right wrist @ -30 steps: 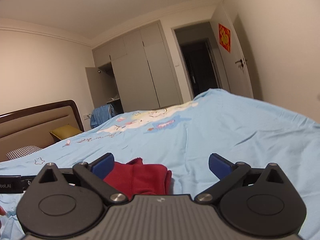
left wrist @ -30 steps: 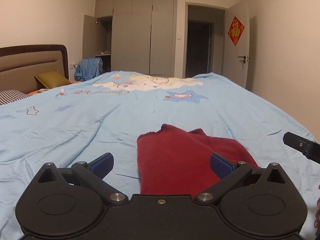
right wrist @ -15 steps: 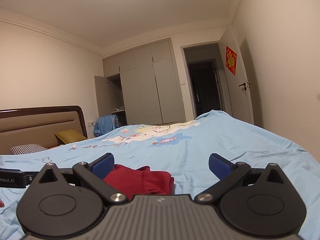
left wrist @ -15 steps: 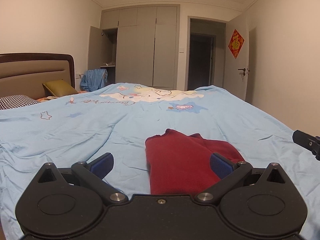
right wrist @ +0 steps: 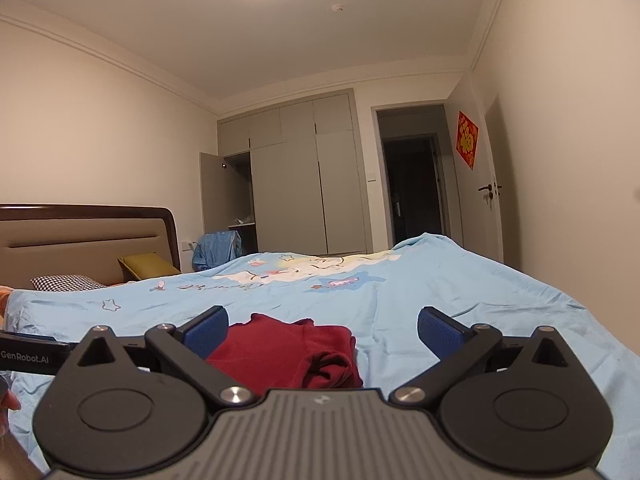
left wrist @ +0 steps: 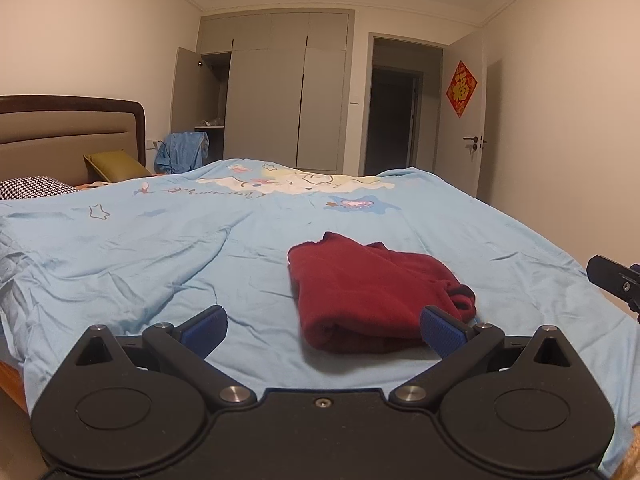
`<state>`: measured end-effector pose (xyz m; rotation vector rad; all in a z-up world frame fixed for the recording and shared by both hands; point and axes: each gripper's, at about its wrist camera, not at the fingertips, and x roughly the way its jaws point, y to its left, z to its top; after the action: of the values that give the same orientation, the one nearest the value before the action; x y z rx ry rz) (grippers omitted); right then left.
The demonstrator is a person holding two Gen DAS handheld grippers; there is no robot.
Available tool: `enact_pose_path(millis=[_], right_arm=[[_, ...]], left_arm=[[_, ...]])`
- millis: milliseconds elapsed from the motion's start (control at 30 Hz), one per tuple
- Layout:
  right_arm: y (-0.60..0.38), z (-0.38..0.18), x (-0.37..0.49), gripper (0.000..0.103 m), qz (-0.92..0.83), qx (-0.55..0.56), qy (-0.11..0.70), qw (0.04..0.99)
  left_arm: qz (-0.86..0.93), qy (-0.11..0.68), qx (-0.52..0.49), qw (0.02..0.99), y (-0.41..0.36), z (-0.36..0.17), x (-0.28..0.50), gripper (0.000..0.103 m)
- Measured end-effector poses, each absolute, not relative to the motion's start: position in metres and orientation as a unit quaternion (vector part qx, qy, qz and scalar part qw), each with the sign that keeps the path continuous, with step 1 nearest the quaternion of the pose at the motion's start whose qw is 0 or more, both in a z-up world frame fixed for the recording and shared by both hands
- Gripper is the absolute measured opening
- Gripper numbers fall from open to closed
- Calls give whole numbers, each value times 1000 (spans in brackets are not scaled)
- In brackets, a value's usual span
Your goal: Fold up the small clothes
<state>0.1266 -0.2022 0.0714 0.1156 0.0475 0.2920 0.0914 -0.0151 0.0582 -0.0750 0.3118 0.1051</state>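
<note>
Between your left gripper's (left wrist: 322, 326) blue pads (left wrist: 204, 325) was nothing but bedsheet, so you had that one spread wide and holding nothing. Its right pad sat just in front of the near right corner of the red garment (left wrist: 372, 294), though I couldn't tell from that view if it was actually touching the cloth or just overlapping it in the shot. Your right gripper (right wrist: 322, 326) was the same deal: jaws wide apart, nothing clamped. In the right wrist view the garment (right wrist: 290, 354) showed up in the gap toward the left pad (right wrist: 206, 326), lying on the bed rather than pinched.

The garment itself was folded into a chunky little bundle, doubled edge facing you, looser layers bunched up on its right side. It lay flat on the light blue duvet (left wrist: 160, 248), close to the near edge of the bed, roughly centre-right from your left camera.

You could also see a black bit of your right gripper poking in at the far right of the left view, and the other tool's arm with "GenRobot.AI" on it at the left of the right view, with your fingers (right wrist: 10, 400) just under it.

Further out, the duvet had a cartoon print (left wrist: 296, 182) toward the far side. A houndstooth pillow (left wrist: 34, 186) and an olive cushion (left wrist: 114, 164) sat by the padded headboard (left wrist: 68, 140). Behind that were some blue clothing (left wrist: 182, 152) heaped up, a grey wardrobe (left wrist: 288, 92) with one door open, a dark doorway (left wrist: 396, 120) and a red diamond decoration (left wrist: 461, 89) on the open door.
</note>
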Motion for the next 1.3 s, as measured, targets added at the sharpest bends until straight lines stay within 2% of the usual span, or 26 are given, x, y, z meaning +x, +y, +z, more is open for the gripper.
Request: enact_pose_path(millis=[600, 1300], right_arm=[[-182, 40, 70, 103, 138, 28, 22, 990], [-181, 33, 74, 103, 122, 23, 37, 992]], left_arm=[[73, 133, -29, 988, -21, 36, 27, 102], [77, 141, -37, 986, -16, 32, 23, 102]])
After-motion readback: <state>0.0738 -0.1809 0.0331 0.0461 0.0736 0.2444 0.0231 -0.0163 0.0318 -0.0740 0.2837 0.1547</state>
